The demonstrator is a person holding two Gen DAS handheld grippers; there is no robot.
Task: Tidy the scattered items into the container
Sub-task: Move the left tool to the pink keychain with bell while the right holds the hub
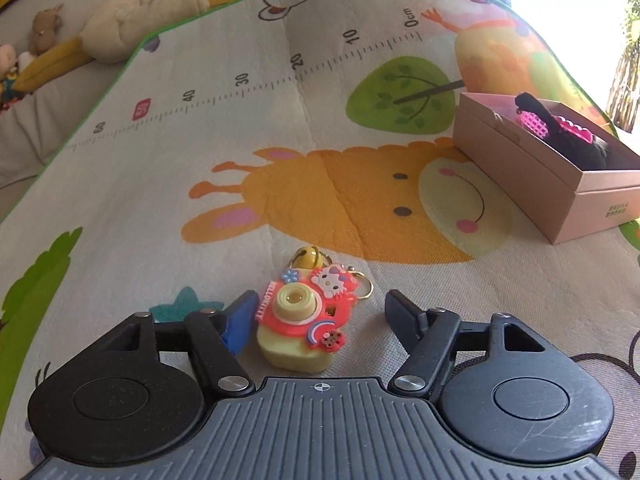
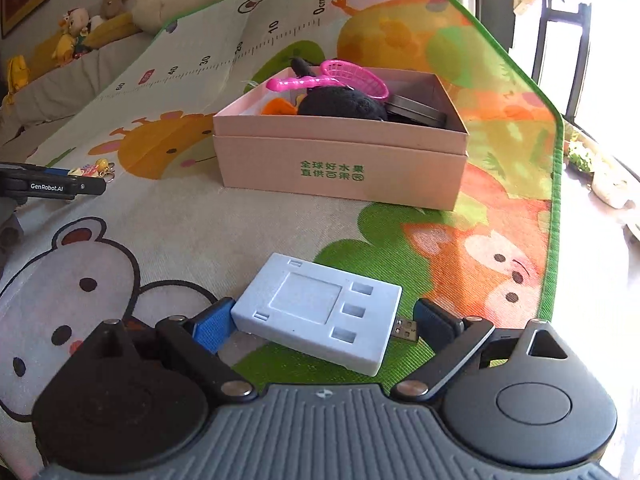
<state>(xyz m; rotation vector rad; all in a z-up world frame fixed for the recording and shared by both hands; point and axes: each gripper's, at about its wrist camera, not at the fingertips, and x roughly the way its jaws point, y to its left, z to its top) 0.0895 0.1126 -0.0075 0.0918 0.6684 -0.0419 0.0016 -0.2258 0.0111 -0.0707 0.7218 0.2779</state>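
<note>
A red and yellow toy camera keychain (image 1: pixel 298 316) with a small bell lies on the play mat (image 1: pixel 168 184) between the fingers of my left gripper (image 1: pixel 322 300). The blue left pad (image 1: pixel 240 320) touches its side; the right finger stands apart from it. In the right wrist view a flat light-blue device (image 2: pixel 320 304) with a USB plug (image 2: pixel 408 330) lies between the wide jaws of my right gripper (image 2: pixel 324 306), not clamped. The pink cardboard box (image 2: pixel 340 160) (image 1: pixel 516 168) sits beyond, holding a black plush (image 2: pixel 340 106), a pink toy racket (image 2: pixel 352 78) and a dark tin (image 2: pixel 416 112).
Soft toys (image 1: pixel 44 28) and a cream cushion (image 1: pixel 132 16) line the back left beyond the mat's green edge. The mat's right edge (image 2: pixel 554 184) drops to a bright floor by a window. My left gripper (image 2: pixel 52 188) shows at the left of the right wrist view.
</note>
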